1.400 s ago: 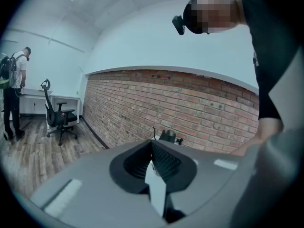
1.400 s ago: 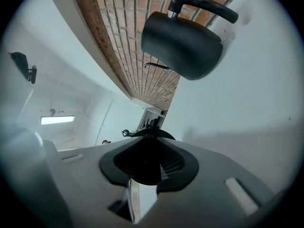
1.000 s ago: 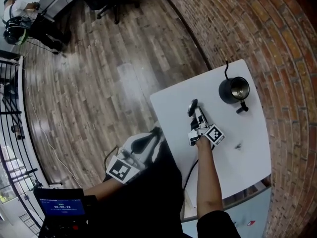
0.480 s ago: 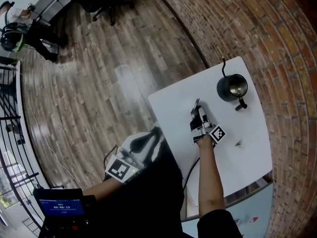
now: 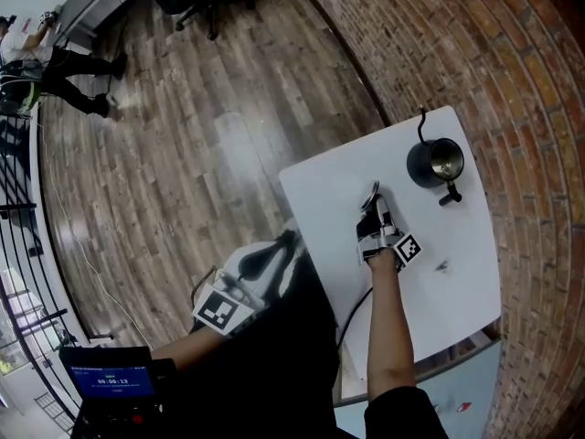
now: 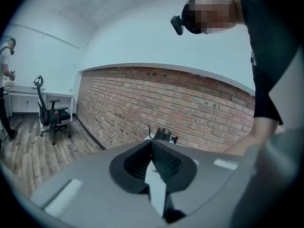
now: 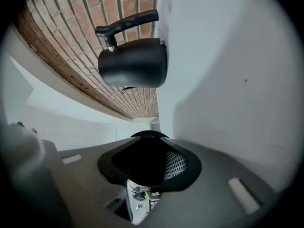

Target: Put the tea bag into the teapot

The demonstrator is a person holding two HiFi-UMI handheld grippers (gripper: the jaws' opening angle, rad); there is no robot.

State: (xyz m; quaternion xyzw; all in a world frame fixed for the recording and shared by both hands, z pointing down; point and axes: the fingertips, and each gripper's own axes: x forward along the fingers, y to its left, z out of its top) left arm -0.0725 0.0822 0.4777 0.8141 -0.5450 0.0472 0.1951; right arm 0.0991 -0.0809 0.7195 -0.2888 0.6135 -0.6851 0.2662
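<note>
Teapot [image 5: 435,163] open. Right gripper [image 5: 373,199] jaws opening off a dark piece [image 7: 142,161], probably the lid. Tea bag [image 5: 442,265] untouched on the surface. Left gripper [image 6: 153,158] jaws closed, empty.

A timer that appears to read 00:00:13 is shown on the small blue screen [image 5: 110,380] at the head view's lower left; nothing else can be read.

The hand-held gripper's [image 7: 149,164] 2 jaws are opening, with a dark round-edged piece [image 7: 141,156] between them; what it is cannot be told. Ahead of the hand-held gripper, well apart, 1 black teapot [image 7: 135,63] stands on the white worktop [image 7: 228,80], with a brick wall [image 7: 66,30] beyond it.
</note>
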